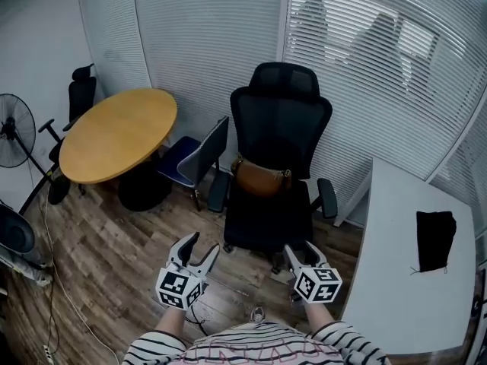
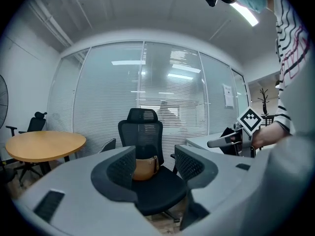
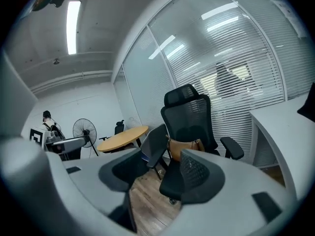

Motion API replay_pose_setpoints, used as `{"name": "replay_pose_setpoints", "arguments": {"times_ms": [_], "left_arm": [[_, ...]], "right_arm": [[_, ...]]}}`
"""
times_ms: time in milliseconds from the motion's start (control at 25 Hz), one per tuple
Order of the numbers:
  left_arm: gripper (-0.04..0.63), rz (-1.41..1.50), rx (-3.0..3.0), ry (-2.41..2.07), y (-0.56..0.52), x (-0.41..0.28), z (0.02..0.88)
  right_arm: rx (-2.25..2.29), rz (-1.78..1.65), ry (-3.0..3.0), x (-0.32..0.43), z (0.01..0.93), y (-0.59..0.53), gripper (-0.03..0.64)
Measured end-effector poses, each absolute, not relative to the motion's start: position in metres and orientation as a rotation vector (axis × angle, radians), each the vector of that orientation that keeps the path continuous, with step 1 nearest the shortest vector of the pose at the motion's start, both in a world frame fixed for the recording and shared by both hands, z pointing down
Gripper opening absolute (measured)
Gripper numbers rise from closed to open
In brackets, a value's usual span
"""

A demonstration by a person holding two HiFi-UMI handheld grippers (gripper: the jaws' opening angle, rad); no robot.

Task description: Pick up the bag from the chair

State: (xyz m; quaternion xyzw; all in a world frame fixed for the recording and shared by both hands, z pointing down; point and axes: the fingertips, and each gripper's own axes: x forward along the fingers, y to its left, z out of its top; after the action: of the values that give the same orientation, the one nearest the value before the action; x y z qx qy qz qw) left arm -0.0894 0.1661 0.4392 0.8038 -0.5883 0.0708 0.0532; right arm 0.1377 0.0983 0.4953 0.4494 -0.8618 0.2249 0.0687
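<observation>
A brown bag [image 1: 261,179] lies at the back of the seat of a black mesh office chair [image 1: 280,120], against the backrest. Both grippers hover in front of the chair above the wooden floor, well short of the bag. My left gripper [image 1: 202,243] is open and holds nothing. My right gripper [image 1: 300,251] is open and empty too. In the left gripper view the bag [image 2: 145,170] shows far off between the spread jaws of the left gripper [image 2: 155,166]. In the right gripper view the bag [image 3: 184,145] sits above the gap of the right gripper [image 3: 162,173].
A round wooden table [image 1: 118,131] stands at the left, with a blue-seated chair [image 1: 190,160] between it and the office chair. A white desk [image 1: 399,272] with a black item [image 1: 435,239] is at the right. A fan [image 1: 14,131] stands far left; blinds run behind.
</observation>
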Motion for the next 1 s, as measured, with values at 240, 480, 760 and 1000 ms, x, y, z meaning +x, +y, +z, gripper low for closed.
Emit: {"name": "replay_pose_setpoints", "arguments": {"times_ms": [240,480,760,1000], "left_arm": [[0.225,0.206,2.398,-1.833,0.113,-0.086,0.447],[0.224,0.211,2.357,-1.839,0.076,-0.100,0.462],[0.224,0.211,2.395,-1.754,0.012,-0.133,0.474],[0.225,0.243,2.489,-1.624,-0.044,-0.165,0.469]], "right_arm": [[1.314,0.678,-2.604,0.143,0.500,0.037,0.241],[1.314,0.702,-2.585,0.135,0.511,-0.003,0.241],[1.415,0.733,-2.528,0.109,0.520,-0.046,0.241],[1.550,0.767,-2.462,0.079,0.518,-0.075,0.241]]}}
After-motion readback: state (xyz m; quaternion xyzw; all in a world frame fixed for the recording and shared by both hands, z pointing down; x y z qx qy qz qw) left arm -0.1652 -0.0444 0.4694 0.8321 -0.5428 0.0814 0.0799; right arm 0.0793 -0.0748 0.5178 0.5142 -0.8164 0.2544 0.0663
